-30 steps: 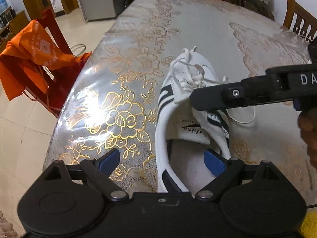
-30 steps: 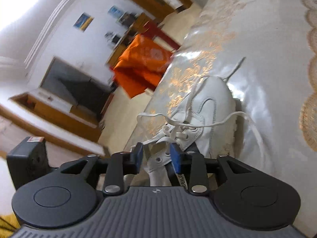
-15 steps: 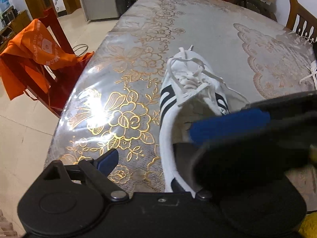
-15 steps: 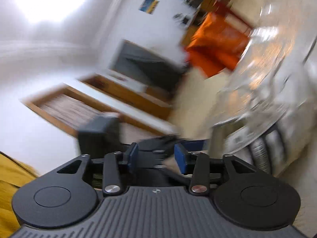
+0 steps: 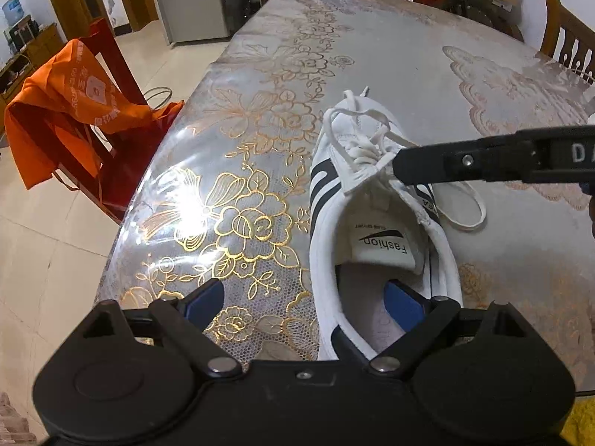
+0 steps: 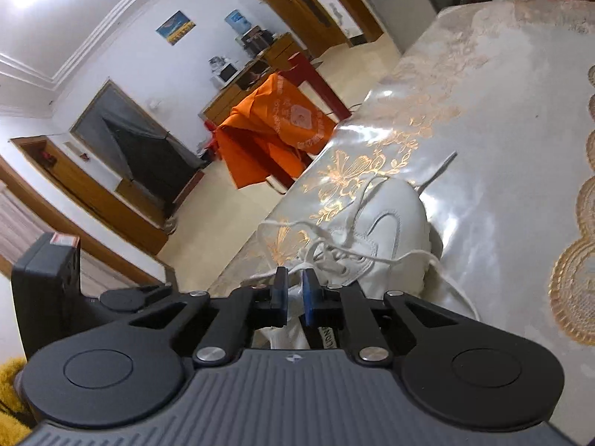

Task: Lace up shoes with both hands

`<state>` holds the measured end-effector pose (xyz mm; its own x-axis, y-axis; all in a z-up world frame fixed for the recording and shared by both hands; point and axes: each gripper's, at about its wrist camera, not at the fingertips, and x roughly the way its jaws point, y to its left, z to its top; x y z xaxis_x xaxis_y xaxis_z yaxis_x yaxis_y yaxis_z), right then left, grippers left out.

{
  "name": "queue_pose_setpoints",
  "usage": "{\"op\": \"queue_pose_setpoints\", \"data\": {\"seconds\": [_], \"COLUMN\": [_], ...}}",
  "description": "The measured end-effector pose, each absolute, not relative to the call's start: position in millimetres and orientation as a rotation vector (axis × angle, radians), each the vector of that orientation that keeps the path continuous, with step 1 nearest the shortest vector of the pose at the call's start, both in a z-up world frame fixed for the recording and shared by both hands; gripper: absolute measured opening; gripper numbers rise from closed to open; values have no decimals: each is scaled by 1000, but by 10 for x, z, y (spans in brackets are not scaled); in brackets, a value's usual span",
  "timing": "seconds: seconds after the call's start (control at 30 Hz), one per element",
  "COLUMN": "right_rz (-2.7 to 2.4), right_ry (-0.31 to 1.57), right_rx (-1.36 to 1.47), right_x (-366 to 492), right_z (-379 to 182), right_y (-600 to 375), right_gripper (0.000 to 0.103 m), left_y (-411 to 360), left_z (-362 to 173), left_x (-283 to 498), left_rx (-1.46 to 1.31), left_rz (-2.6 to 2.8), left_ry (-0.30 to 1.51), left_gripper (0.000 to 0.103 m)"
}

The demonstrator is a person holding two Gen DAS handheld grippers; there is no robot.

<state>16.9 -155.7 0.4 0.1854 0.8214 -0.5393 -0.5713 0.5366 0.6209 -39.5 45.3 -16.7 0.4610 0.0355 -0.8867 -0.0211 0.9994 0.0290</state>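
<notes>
Bench (image 5: 409, 59) carries white shoe (image 5: 375, 230) near its left edge, left hand-held gripper (image 5: 305, 303) spread wide astride the heel wall, right hand-held gripper (image 6: 293, 293) just closing, clamped on white lace (image 6: 336, 251).

1. Right gripper (image 6: 293, 295): jaws have just been closing, blue pads nearly together with a narrow gap; white shoe fabric or lace sits in that gap, grip unclear.
2. White shoe (image 6: 386, 238) lies on the table (image 6: 502, 141) near its left edge, toe pointing away.
3. Loose white laces (image 6: 297, 228) loop over the shoe, one end trailing onto the table beyond the toe.
4. Orange bag (image 6: 275, 130) hangs on a red chair (image 6: 316, 81) beside the table's left edge.
</notes>
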Motion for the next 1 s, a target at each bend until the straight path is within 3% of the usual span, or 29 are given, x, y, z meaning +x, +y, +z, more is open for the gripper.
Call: {"op": "queue_pose_setpoints", "data": {"seconds": [0.27, 0.5, 0.63, 0.7, 0.87, 0.93, 1.0], "right_rz": [949, 917, 822, 761, 586, 576, 634], "right_ry": [962, 918, 818, 883, 1178, 1225, 1186], "right_rx": [119, -92, 282, 564, 1485, 1574, 1372], "right_x": [210, 137, 150, 297, 605, 598, 584], "right_z": [-116, -100, -63, -213, -1159, -1337, -1143], "right_y": [-1057, -785, -1117, -1332, -1779, -1835, -1845], "right_gripper": [14, 9, 7, 7, 7, 7, 13], "left_y": [478, 449, 479, 530, 597, 572, 569], "left_z": [-188, -183, -213, -243, -256, -230, -200], "left_x": [-383, -385, -388, -383, -398, -403, -410], "left_rx": [-11, 12, -11, -45, -98, -72, -69], "left_rz": [27, 25, 41, 50, 57, 57, 61], "left_ry": [1084, 1070, 1072, 1079, 1084, 1081, 1081], "left_gripper": [93, 93, 98, 103, 103, 103, 96]}}
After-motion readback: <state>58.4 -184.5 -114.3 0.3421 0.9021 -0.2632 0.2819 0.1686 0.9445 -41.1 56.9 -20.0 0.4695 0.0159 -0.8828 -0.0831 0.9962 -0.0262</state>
